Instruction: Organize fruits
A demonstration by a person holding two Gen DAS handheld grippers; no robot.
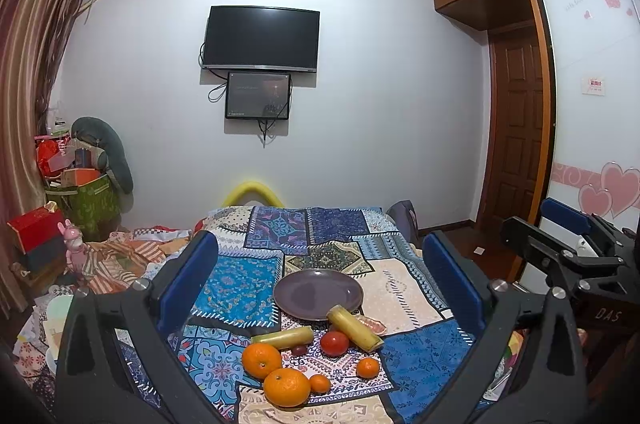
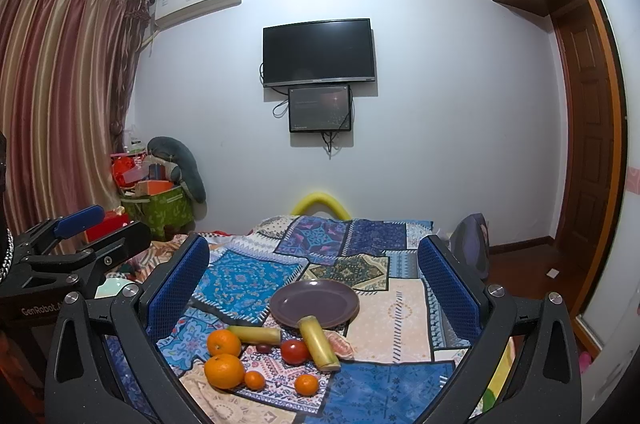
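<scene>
**Pre-grasp: fruit loose, plate empty**

Left claw [image 1: 320, 288] and right claw [image 2: 314, 288] both spread wide, holding nothing. Nearest, below the fingers: two large round oranges [image 1: 262, 360], small tangerines [image 1: 367, 367], red tomato [image 1: 334, 343], yellow-green cane sections [image 1: 354, 328]. Just beyond: round purple ceramic plate [image 1: 318, 294]. Next move, likely: descend, grip one fruit. Surface is a patchwork-quilted bed [image 1: 404, 288]; black wall TV [image 1: 262, 38] far ahead.

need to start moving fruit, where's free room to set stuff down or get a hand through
The purple plate is bare apart from a yellow stalk leaning on its near rim. The cloth right of the plate is free. It is crowded in front, around the oranges and tomato.
</scene>
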